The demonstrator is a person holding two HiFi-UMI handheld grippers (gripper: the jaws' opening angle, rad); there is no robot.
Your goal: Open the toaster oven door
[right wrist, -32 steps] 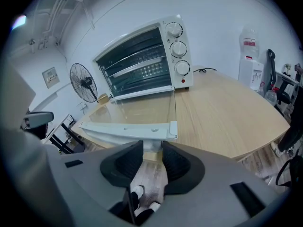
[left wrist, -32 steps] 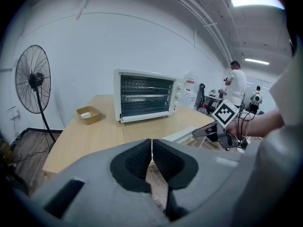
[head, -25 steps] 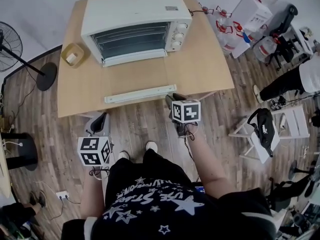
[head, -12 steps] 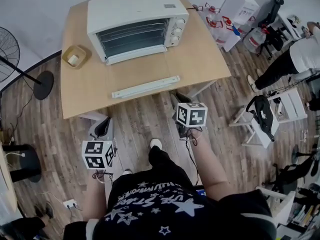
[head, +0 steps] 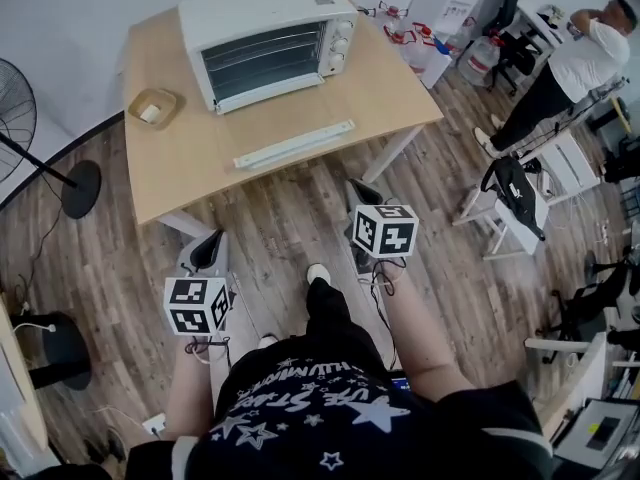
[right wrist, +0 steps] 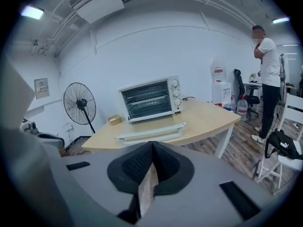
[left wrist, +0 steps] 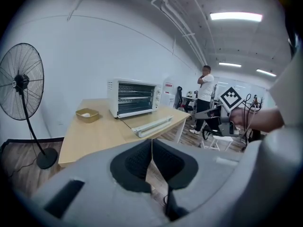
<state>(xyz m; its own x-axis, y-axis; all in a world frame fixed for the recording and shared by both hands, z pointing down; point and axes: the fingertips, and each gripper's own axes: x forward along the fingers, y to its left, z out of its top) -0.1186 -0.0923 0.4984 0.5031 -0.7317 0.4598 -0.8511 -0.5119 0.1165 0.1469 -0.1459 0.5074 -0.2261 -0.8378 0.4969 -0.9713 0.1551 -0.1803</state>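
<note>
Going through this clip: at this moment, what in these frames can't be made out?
- Toaster oven dial markings: too small in every view.
- Oven interior: dim behind the glass door in all views, so its contents are unclear.
- White item in the wooden tray: too small to identify in any view.
- Oven's back: hidden by its own body in all views.

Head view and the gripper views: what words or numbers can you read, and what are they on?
"STARS", as best I can tell: white print on the black T-shirt; its other words are too warped.
Toaster oven: top label too small to read.
Marker cubes: square patterns only, no words.
Wall sign: too blurred.
</note>
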